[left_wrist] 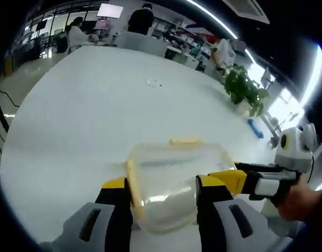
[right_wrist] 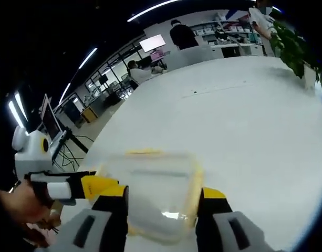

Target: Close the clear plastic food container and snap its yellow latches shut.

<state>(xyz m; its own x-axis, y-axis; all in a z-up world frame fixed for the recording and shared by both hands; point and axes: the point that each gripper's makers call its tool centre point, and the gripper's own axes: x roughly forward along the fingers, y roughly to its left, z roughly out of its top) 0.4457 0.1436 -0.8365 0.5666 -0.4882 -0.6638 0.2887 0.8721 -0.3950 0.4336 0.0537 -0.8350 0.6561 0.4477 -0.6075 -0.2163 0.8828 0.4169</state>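
Observation:
A clear plastic container (left_wrist: pixel 166 181) with yellow latches lies on the white table (left_wrist: pixel 97 115), close in front of my left gripper (left_wrist: pixel 163 184). That gripper's jaws stand wide apart, one by the yellow latch (left_wrist: pixel 132 184) on the left side, the other over the box's right part. A second latch (left_wrist: pixel 184 141) shows on the far side. My right gripper (left_wrist: pixel 231 178) comes in from the right, its yellow tip at the box's right end. In the right gripper view the container (right_wrist: pixel 150 184) sits between the spread jaws of the right gripper (right_wrist: pixel 162 197), and the left gripper (right_wrist: pixel 95 186) reaches in from the left. The picture is too blurred to show whether the lid is seated.
A potted plant (left_wrist: pixel 245 89) and a small blue item (left_wrist: pixel 255 127) stand near the table's right edge. People sit at desks with a monitor (left_wrist: pixel 109 10) beyond the far edge. The person's hand (left_wrist: pixel 302 199) holds the right gripper.

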